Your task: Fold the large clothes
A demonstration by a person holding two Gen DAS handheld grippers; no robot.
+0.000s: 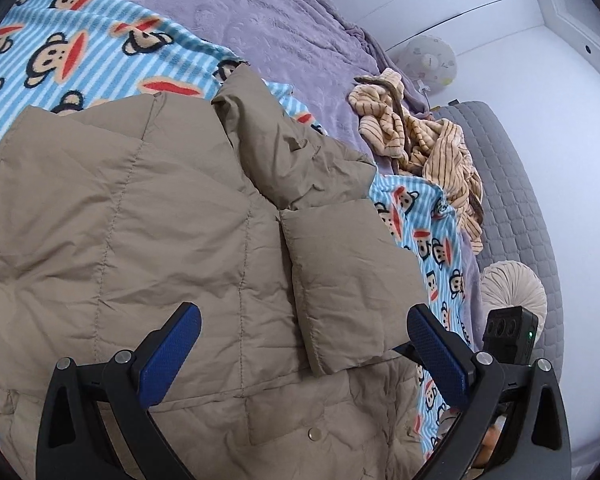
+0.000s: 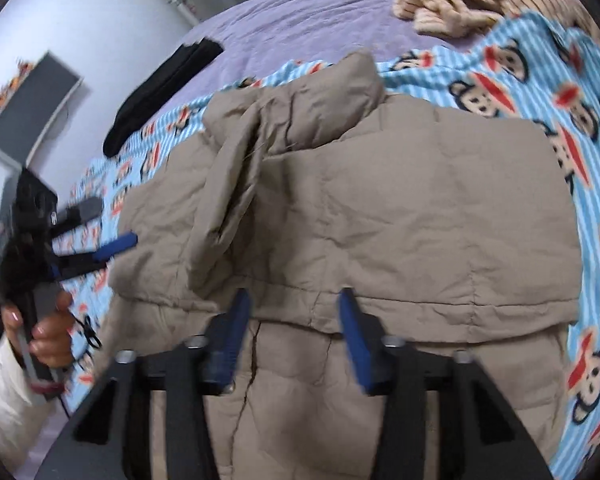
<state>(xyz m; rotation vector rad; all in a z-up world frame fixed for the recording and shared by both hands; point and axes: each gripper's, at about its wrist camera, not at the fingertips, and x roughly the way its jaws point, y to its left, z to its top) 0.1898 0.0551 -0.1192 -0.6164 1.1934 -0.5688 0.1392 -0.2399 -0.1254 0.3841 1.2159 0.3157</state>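
A tan quilted puffer jacket (image 1: 148, 220) lies partly folded on a blue striped monkey-print blanket (image 1: 100, 52). A sleeve (image 1: 340, 280) is folded across its body. My left gripper (image 1: 304, 316) hovers just above the jacket, wide open and empty, blue pads apart. In the right wrist view the jacket (image 2: 400, 208) fills the middle, collar at the far end. My right gripper (image 2: 294, 300) is open over a folded edge of the jacket, holding nothing. The left gripper (image 2: 116, 248) also shows at the left of that view, held by a hand, open beside the jacket's edge.
A purple bedspread (image 1: 268, 28) lies under the blanket. A crumpled tan striped garment (image 1: 432, 140) lies at the bed's far side, also in the right wrist view (image 2: 452, 4). A black garment (image 2: 160, 92) lies on the bedspread. A grey quilted mat (image 1: 512, 200) and round cushion (image 1: 512, 284) sit beside the bed.
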